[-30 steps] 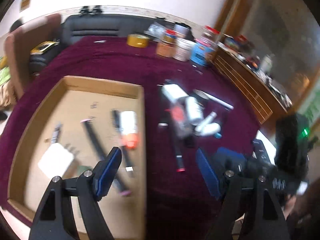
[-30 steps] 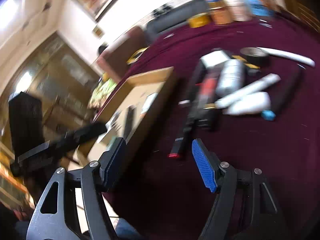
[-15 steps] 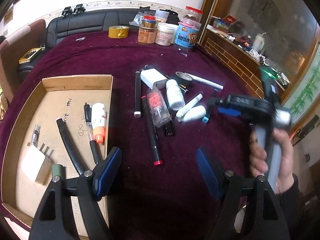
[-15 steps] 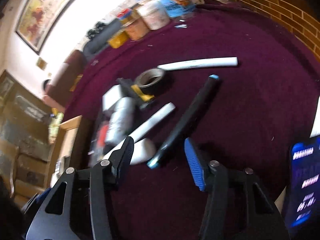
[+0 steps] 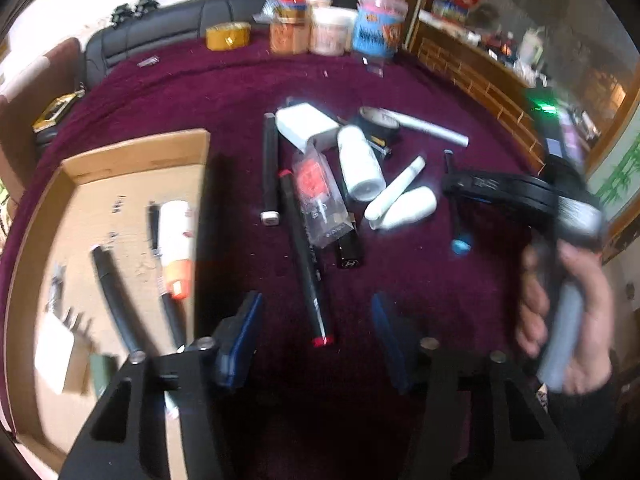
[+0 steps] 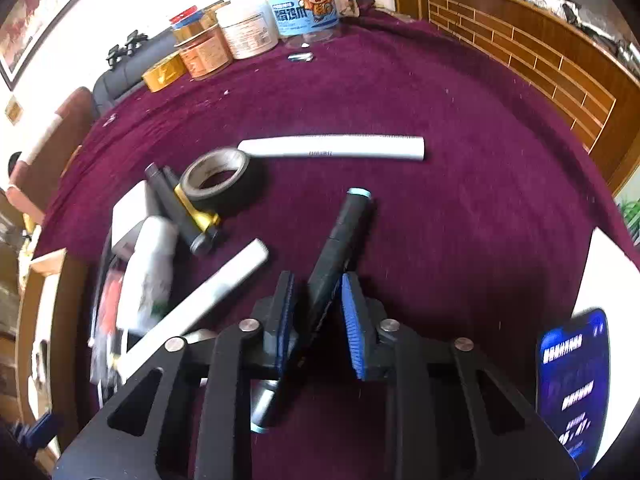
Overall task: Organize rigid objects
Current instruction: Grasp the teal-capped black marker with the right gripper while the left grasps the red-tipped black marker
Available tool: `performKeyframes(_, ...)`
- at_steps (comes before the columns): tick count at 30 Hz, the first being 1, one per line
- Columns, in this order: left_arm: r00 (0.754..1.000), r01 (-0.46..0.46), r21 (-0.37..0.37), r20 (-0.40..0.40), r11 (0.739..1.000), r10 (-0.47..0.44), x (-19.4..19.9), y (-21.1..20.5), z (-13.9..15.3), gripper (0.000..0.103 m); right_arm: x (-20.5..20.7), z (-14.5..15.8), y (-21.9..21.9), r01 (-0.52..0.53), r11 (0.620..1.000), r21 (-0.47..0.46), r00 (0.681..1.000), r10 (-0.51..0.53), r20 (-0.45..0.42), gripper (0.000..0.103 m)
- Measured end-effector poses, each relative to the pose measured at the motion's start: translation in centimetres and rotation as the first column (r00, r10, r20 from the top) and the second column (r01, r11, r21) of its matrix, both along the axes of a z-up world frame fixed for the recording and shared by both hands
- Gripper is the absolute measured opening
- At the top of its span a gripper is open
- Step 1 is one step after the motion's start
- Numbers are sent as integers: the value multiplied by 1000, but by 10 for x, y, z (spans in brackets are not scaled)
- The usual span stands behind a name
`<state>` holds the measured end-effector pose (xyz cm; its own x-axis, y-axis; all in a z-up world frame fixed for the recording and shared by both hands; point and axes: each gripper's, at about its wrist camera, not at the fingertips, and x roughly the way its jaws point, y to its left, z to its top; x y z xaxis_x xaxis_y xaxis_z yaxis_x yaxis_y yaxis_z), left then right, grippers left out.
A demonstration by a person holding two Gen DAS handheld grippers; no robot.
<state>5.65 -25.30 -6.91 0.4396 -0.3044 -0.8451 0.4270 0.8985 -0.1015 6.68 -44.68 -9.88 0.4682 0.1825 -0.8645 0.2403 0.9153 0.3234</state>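
A black marker with light-blue ends (image 6: pixel 340 236) lies on the purple cloth, its middle between the pads of my right gripper (image 6: pixel 316 312). The jaws stand close on both sides of it with a small gap on the right, and the marker rests on the table. In the left wrist view the marker's blue end (image 5: pixel 460 246) shows under the right gripper (image 5: pixel 496 192). My left gripper (image 5: pixel 316 344) is open and empty above the tip of a black marker with a red end (image 5: pixel 308 276). A cardboard box (image 5: pixel 132 148) at the left holds several pens and a white charger.
A pile lies mid-table: white bottle (image 5: pixel 358 164), white tubes (image 5: pixel 396 196), black tape roll (image 6: pixel 218 178), white pipe (image 6: pixel 332 147), white adapter (image 5: pixel 306 126). Jars and a yellow tape roll (image 5: pixel 228 36) stand at the far edge. A lit phone (image 6: pixel 572 384) lies at the right.
My right gripper has moved down over the blue-ended black marker and narrowed its jaws around it. The left gripper has shifted slightly closer to the pile and stays open.
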Motion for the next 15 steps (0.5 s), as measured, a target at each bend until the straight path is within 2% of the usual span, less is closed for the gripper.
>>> performKeyframes(1,1000,2,17,-14,1000,-2,5,-5,-4,51,-5,0,2,-8,1000,9,1000,8,2,18)
performKeyframes(6,997,18,115,-82,993,-9,25,-23,-31,20,-46,-1,9,-60,997,51,998,59,23,17)
performKeyframes(7,998,8,115,-60,993,-1,24,-23,-29,20,-51,-1,11,-68,996,57,997,66,30,17)
performKeyframes(10,997,4,112,-75,994,4,18,-18,-27,19,-68,-3,17,-86,994,67,994,81,72,17)
performKeyframes(15,993,25,90,-121,996,-14,-17,-2,-25,18,-69,-4,19,-99,994,55,990,93,103,17)
